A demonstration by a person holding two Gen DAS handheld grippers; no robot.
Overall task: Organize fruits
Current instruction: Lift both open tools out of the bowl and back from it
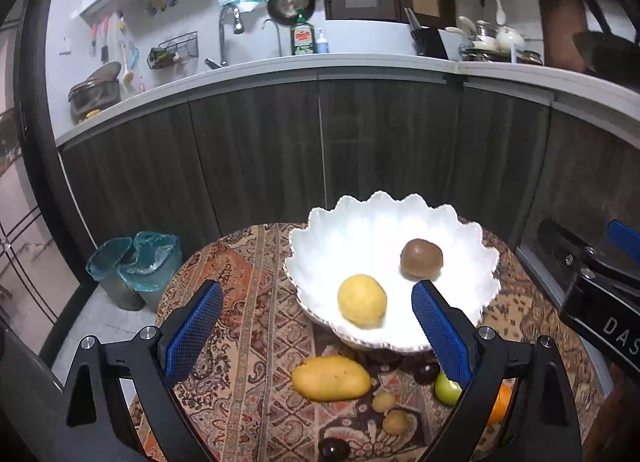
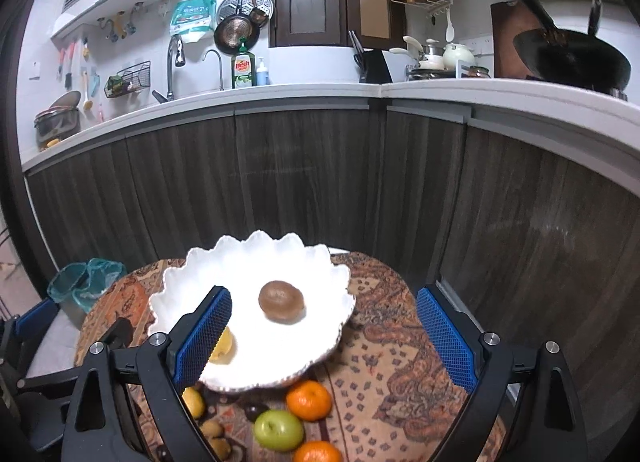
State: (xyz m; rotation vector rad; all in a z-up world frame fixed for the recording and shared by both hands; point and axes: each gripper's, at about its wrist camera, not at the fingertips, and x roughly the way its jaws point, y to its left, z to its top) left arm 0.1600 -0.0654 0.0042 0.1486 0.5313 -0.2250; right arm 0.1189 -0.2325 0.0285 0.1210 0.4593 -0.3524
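Note:
A white scalloped bowl [image 1: 320, 229] stands on a round patterned table [image 1: 248, 302]; it shows in the right wrist view too [image 2: 320, 326]. In it lie a yellow lemon [image 1: 362, 301] and a brown kiwi [image 1: 421, 258] [image 2: 281, 302]. In front of the bowl lie a mango [image 1: 330, 378], a green apple [image 1: 446, 388] [image 2: 279, 430], two tangerines [image 2: 309, 400], small yellow fruits [image 1: 384, 402] and dark plums [image 1: 426, 372]. My left gripper [image 1: 316, 326] is open and empty above the bowl's near rim. My right gripper [image 2: 324, 334] is open and empty above the bowl's right edge.
Two bins with teal liners [image 1: 134, 270] stand on the floor left of the table. Dark wood cabinets [image 1: 320, 149] under a white counter [image 1: 280, 65] run behind the table. My right gripper's body [image 1: 600, 290] shows at the right edge of the left wrist view.

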